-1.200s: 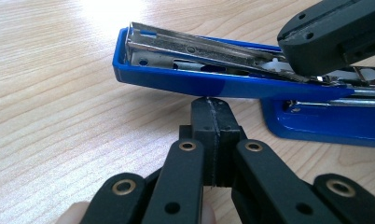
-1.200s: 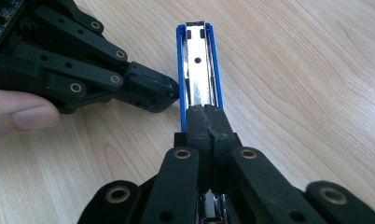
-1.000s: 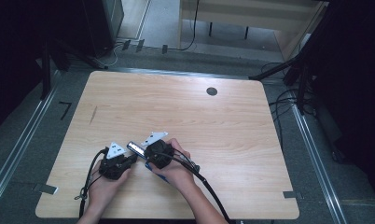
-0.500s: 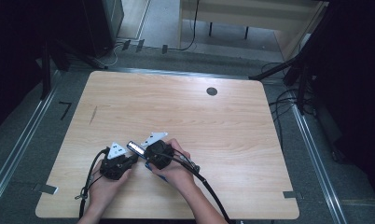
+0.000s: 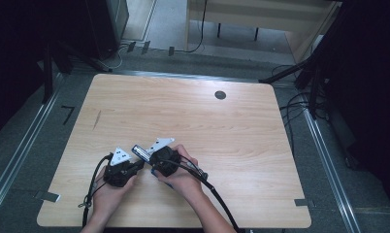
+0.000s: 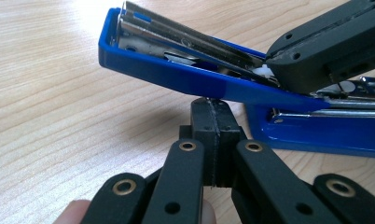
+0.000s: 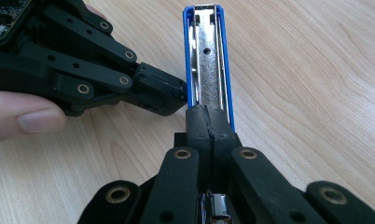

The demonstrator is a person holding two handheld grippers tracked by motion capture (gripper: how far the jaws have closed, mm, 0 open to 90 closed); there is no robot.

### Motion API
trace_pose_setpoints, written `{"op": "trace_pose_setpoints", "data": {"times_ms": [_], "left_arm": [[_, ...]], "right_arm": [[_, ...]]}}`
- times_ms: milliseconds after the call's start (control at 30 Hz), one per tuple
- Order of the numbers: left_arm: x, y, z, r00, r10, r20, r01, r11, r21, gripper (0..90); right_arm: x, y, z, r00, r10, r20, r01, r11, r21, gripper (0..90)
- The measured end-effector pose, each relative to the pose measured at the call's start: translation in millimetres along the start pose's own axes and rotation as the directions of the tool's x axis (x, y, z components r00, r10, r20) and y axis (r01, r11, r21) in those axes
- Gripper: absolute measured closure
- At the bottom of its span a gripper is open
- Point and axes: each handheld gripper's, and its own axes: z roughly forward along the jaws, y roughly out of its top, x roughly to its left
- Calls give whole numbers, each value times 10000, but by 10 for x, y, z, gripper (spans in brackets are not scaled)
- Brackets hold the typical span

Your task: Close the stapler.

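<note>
Near the front edge of the wooden counter [image 5: 241, 126], two hands hold the tongs tip to tip. The left tongs [image 6: 212, 122] are pressed together, their tips touching the underside of a blue stapler [image 6: 185, 74] that is tilted up off the counter. The right tongs [image 7: 210, 122] are also pressed together, resting on the stapler's open metal channel. Farther back, a dark round spot [image 5: 220, 94] marks the counter

Stapler [image 6: 185, 77] blue w/ silver metal inside; both grippers black; table [image 5: 241, 126] light wood grain.
</note>
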Motion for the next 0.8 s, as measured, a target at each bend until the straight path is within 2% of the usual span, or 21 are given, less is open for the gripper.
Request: {"op": "trace_pose_setpoints", "data": {"times_ms": [233, 533, 667, 800], "left_arm": [[-9, 13, -31, 9995, -75, 291, 84, 9995, -299, 900], [-65, 3, -35, 9980, 67, 630, -46, 9994, -339, 900], [-106, -36, -25, 9955, -50, 951, 83, 9994, -342, 900], [-173, -77, -14, 9965, 136, 824, -112, 9995, -299, 900]], "right_arm": [[-3, 7, -38, 10000, 30, -68, -31, 9999, -113, 900], [8, 7, -72, 10000, -12, -4, 12, 9999, -169, 900], [6, 9, -97, 10000, -46, 55, 47, 9998, -214, 900], [-8, 8, -126, 10000, -42, 39, 43, 9996, -285, 900]]}}
